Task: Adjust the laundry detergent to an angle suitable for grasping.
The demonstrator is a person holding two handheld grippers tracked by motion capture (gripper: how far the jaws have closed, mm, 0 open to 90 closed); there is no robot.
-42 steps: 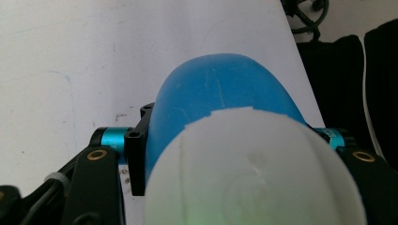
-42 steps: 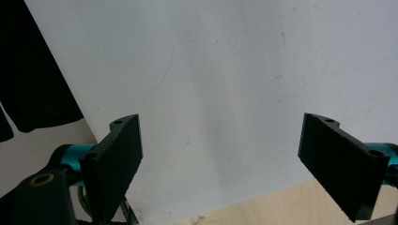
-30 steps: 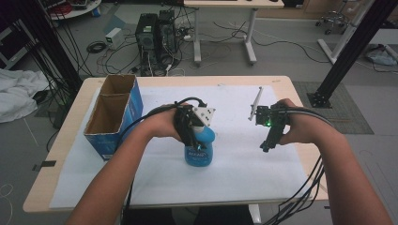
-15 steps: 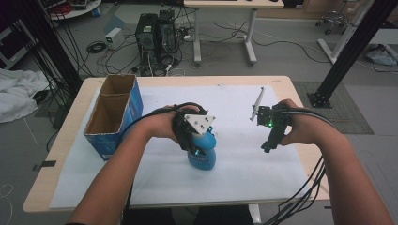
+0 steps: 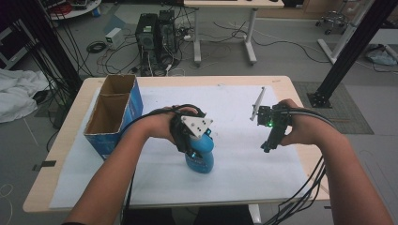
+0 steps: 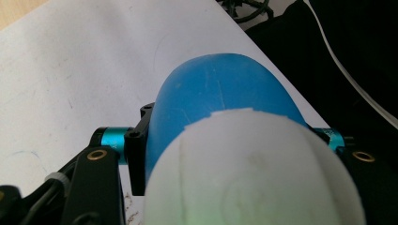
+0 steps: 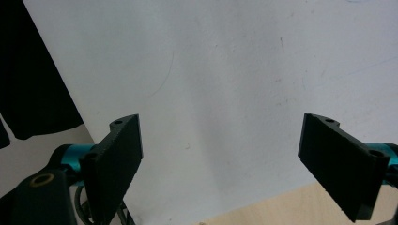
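Observation:
A blue bottle [image 5: 201, 159] with a white top [image 6: 253, 173] sits low over the white paper [image 5: 234, 173] near the table's middle. My left gripper [image 5: 190, 149] is shut on it, one black jaw on each side of the blue body [image 6: 220, 93], and the white top points back toward the gripper. To the right, my right gripper [image 5: 268, 146] hangs above the paper, pointing down and toward the person. Its jaws [image 7: 220, 154] stand wide open, with bare paper showing between them.
An open cardboard box [image 5: 112, 112] with blue sides stands at the table's left. A thin light rod [image 5: 258, 102] lies on the paper just beyond the right hand. Cables trail from both grippers off the near edge, and the wooden table edge [image 5: 300, 93] borders the paper.
The left hand has turned slightly with the bottle, so its grey plate sits a little lower and nearer the person. The right hand has not moved.

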